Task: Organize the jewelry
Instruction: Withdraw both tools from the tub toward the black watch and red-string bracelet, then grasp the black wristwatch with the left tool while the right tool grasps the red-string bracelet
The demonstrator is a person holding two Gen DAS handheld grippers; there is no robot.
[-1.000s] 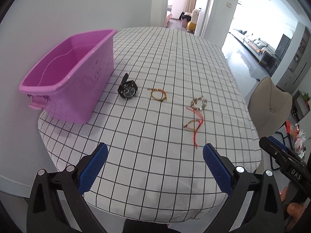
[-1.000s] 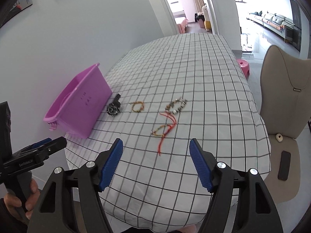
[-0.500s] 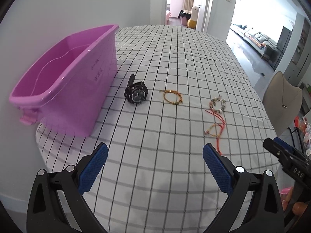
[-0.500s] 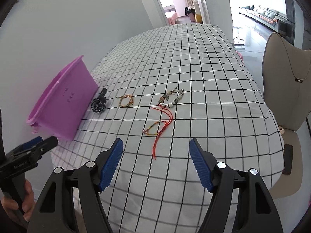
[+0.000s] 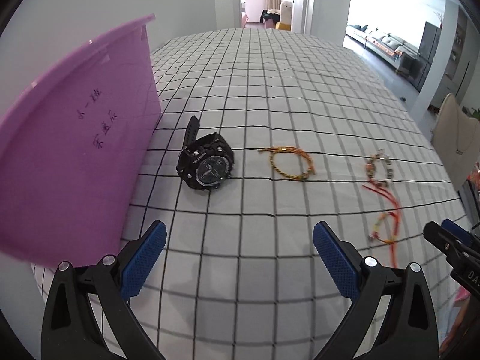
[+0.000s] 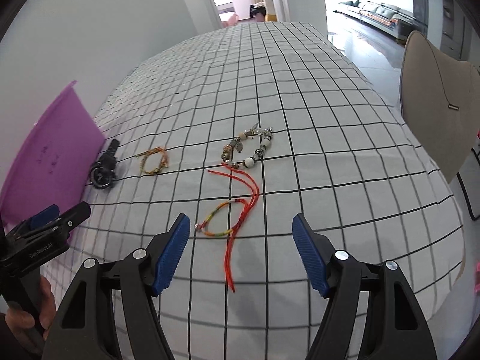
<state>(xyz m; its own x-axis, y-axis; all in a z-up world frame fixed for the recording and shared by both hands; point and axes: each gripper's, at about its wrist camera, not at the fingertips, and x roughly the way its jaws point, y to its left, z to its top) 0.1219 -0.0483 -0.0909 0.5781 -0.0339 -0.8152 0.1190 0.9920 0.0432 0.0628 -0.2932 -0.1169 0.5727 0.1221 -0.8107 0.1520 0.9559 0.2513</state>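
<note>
Jewelry lies in a loose row on the checked cloth of the worktop (image 5: pixel 270 90), running away from the purple bin (image 5: pixel 69 156) that stands at one end. Just beside the bin's wall sits a chunky black watch (image 5: pixel 207 165), dial tilted up, its strap curling back toward the bin. Next out from the bin is a thin bracelet of braided orange and yellow cord (image 5: pixel 288 162), lying flat as an open ring. Farther from the bin is a beaded bracelet (image 6: pixel 249 150) with white, brown and metal-coloured beads and small charms. Nearest the cameras, farthest from the bin, a cord bracelet (image 6: pixel 228 219) shades from green and yellow to red, with long red tails trailing off. The left tongs (image 5: pixel 240 258) stand wide and hold nothing, hanging over bare cloth in front of the watch. The right tongs (image 6: pixel 241 252) are also wide and hold nothing, straddling the red tails.
</note>
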